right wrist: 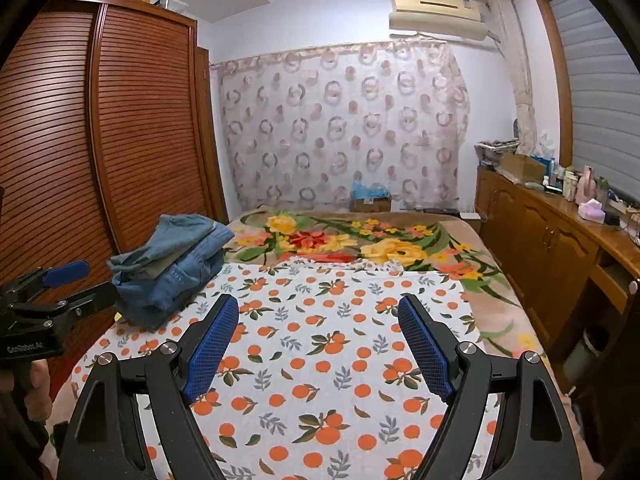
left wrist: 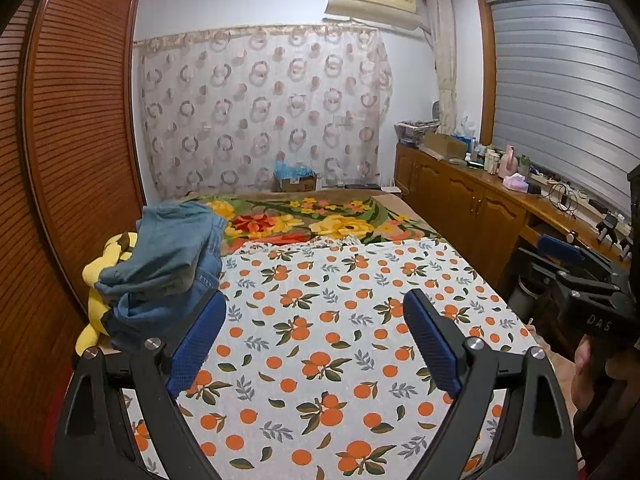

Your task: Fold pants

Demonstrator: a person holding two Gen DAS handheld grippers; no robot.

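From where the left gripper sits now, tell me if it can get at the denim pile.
Probably yes. The left gripper is open and empty, and the denim pile lies just ahead to its left on the orange-print sheet, nothing between them.

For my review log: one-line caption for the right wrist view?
Open right tool over orange-print sheet, denim pile at bed's left edge.

A slatted wooden wardrobe (right wrist: 100,152) stands left of the bed (right wrist: 320,360); a patterned curtain (left wrist: 264,112) covers the far wall, an air conditioner (left wrist: 372,0) above, cluttered cabinets (left wrist: 472,196) right.
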